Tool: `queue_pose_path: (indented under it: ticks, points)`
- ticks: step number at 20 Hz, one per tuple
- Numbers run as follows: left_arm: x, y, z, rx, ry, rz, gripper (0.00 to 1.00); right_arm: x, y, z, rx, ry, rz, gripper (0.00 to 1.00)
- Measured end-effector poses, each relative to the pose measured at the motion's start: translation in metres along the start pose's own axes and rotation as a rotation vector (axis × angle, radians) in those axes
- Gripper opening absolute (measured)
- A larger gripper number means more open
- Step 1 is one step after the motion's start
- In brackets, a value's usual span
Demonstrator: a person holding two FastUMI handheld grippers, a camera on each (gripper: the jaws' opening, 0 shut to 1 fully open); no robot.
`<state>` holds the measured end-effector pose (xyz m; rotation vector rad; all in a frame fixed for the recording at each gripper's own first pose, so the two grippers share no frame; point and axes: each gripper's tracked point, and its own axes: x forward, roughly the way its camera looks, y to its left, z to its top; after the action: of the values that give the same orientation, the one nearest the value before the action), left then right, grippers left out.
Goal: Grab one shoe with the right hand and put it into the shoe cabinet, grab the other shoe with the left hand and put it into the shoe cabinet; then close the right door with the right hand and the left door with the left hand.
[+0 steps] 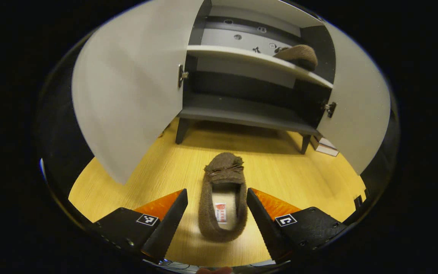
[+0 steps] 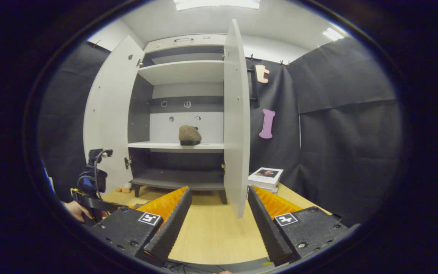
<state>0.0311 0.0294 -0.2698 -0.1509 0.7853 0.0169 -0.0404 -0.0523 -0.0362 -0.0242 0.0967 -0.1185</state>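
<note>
Straddling fuzzy brown slipper [image 1: 222, 198], wood-grain floor [image 1: 299, 175]

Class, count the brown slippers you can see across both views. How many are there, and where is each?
2. One slipper on the shelf sits inside the cabinet; one slipper on the floor lies between the open left gripper fingers, untouched.
</note>
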Motion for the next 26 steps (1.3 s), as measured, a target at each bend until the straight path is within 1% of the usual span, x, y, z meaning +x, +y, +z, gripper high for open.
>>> queue_pose_path:
  ticks: [1, 2, 4, 5, 7, 8, 9, 10, 11, 12, 13, 14, 15, 17, 18, 19, 20, 21, 22, 23, 25, 26]
  points:
    - [0.014, 0.007, -0.001, -0.004, 0.011, 0.015, 0.94, -0.002, 0.001, -0.002, 0.001, 0.007, 0.003, 0.94]
    - [0.023, 0.014, -0.004, 0.002, 0.026, 0.031, 0.94, -0.003, 0.001, -0.005, 0.003, 0.016, 0.004, 0.94]
    - [0.038, 0.017, -0.01, 0.015, 0.046, 0.023, 0.94, 0.0, -0.002, -0.01, 0.0, 0.034, -0.004, 0.94]
    - [0.044, 0.017, -0.014, 0.013, 0.055, 0.02, 0.88, 0.001, -0.003, -0.012, -0.003, 0.042, -0.009, 0.94]
    - [0.055, 0.017, -0.02, 0.001, 0.069, 0.013, 0.82, 0.005, -0.006, -0.013, -0.003, 0.052, -0.019, 0.94]
    - [0.057, 0.016, -0.021, -0.005, 0.069, 0.01, 0.82, 0.006, -0.008, -0.014, -0.001, 0.055, -0.024, 0.94]
    - [0.06, 0.015, -0.021, -0.008, 0.064, 0.009, 0.82, 0.008, -0.008, -0.016, 0.001, 0.06, -0.027, 0.97]
    - [0.062, 0.014, -0.02, -0.009, 0.057, 0.008, 0.82, 0.011, -0.01, -0.017, 0.002, 0.067, -0.031, 0.94]
    - [0.066, 0.013, -0.02, -0.005, 0.06, 0.007, 0.71, 0.012, -0.012, -0.019, 0.004, 0.073, -0.036, 0.94]
    - [0.068, 0.011, -0.022, -0.003, 0.064, 0.0, 0.63, 0.014, -0.014, -0.019, 0.006, 0.076, -0.039, 0.97]
    - [0.07, 0.009, -0.023, -0.009, 0.065, -0.007, 0.47, 0.014, -0.015, -0.02, 0.008, 0.077, -0.043, 0.94]
    - [0.072, 0.008, -0.021, -0.014, 0.057, -0.004, 0.43, 0.015, -0.017, -0.02, 0.012, 0.078, -0.048, 0.94]
    - [0.073, 0.008, -0.021, -0.021, 0.055, -0.003, 0.35, 0.016, -0.019, -0.021, 0.015, 0.08, -0.054, 0.94]
    - [0.074, 0.007, -0.022, -0.027, 0.056, -0.013, 0.35, 0.019, -0.02, -0.025, 0.024, 0.088, -0.057, 0.94]
    - [0.072, 0.01, -0.02, -0.026, 0.048, -0.005, 0.35, 0.019, -0.019, -0.026, 0.029, 0.092, -0.053, 0.94]
    - [0.082, 0.022, -0.02, -0.025, 0.049, 0.037, 0.35, 0.02, -0.02, -0.027, 0.033, 0.094, -0.05, 0.94]
    - [0.076, 0.02, -0.019, -0.046, 0.046, 0.032, 0.09, 0.02, -0.019, -0.028, 0.036, 0.097, -0.046, 0.94]
    - [0.075, 0.019, -0.02, -0.063, 0.04, 0.029, 0.12, 0.022, -0.018, -0.029, 0.038, 0.098, -0.041, 0.94]
    - [0.075, 0.019, -0.019, -0.066, 0.037, 0.026, 0.11, 0.022, -0.017, -0.028, 0.038, 0.098, -0.038, 0.94]
    - [0.072, 0.02, -0.018, -0.063, 0.028, 0.037, 0.06, 0.023, -0.016, -0.028, 0.039, 0.098, -0.032, 0.94]
    - [0.062, 0.021, -0.018, -0.058, 0.021, 0.065, 0.0, 0.023, -0.014, -0.028, 0.035, 0.095, -0.023, 0.94]
    - [0.053, 0.018, -0.016, -0.065, 0.009, 0.064, 0.01, 0.023, -0.014, -0.029, 0.031, 0.094, -0.023, 0.94]
